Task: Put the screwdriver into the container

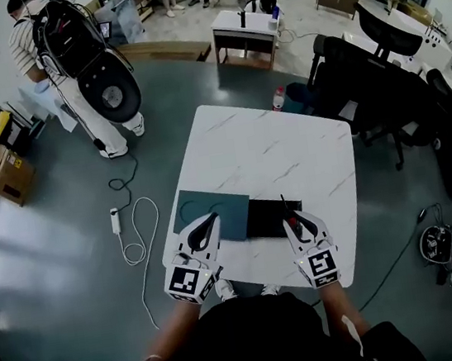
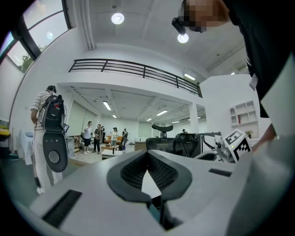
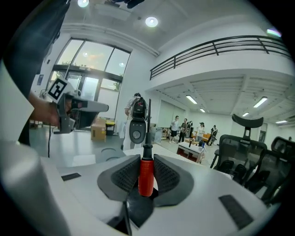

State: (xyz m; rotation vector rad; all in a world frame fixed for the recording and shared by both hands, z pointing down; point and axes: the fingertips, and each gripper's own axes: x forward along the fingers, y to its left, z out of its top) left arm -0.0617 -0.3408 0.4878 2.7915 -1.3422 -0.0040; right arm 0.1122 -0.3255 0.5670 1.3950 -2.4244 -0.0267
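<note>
Here the right gripper [image 3: 147, 157] clamps the screwdriver [image 3: 146, 177] by its red handle, shaft forward.

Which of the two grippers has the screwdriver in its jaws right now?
The right gripper: it clamps the screwdriver by its red handle, with the shaft pointing forward. The left gripper has nothing between its jaws.

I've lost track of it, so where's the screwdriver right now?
The screwdriver is clamped by its red handle in the right gripper, shaft pointing forward, over the black tray's right end near the table's front edge in the head view.
</note>
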